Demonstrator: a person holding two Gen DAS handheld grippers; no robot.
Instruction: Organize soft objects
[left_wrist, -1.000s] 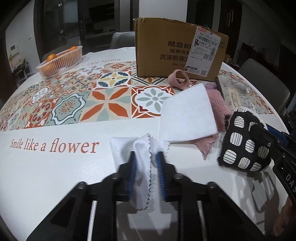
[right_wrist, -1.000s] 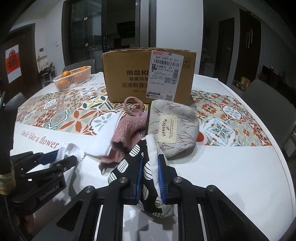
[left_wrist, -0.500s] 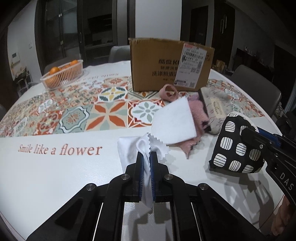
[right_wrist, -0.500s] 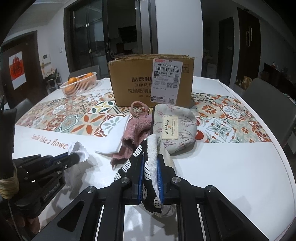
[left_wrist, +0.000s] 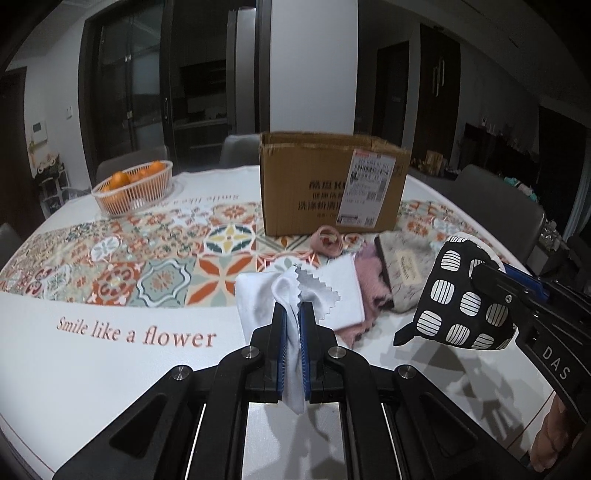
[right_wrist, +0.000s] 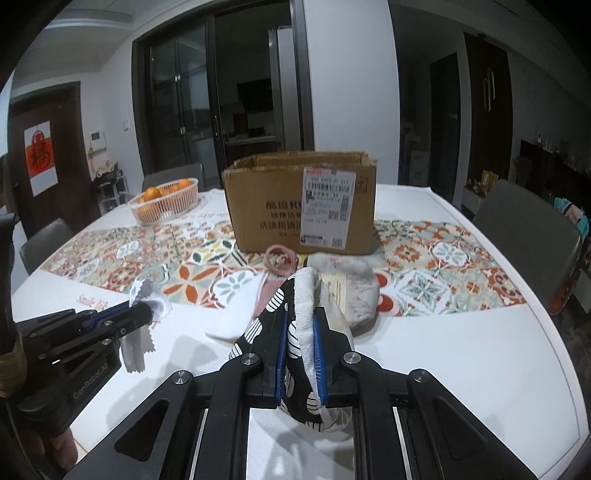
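White zigzag-edged cloth (left_wrist: 295, 295) is pinched between the pressed jaws of the left gripper (left_wrist: 293, 345), held above the table (left_wrist: 110, 369). Right gripper (right_wrist: 300, 356), level alongside, clamps the black patterned mitt (right_wrist: 299, 306) off the surface. Cardboard box (right_wrist: 299, 206) stands beyond.

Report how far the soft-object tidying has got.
Done: nothing visibly stored; the inside of the cardboard box can't be seen. In hand: the left claw grips a white zigzag-edged cloth, the right claw a black-and-white patterned mitt, both lifted off the table. Left: the folded white cloth, pink towel, beige pouch and pink hair ties in front of the box.
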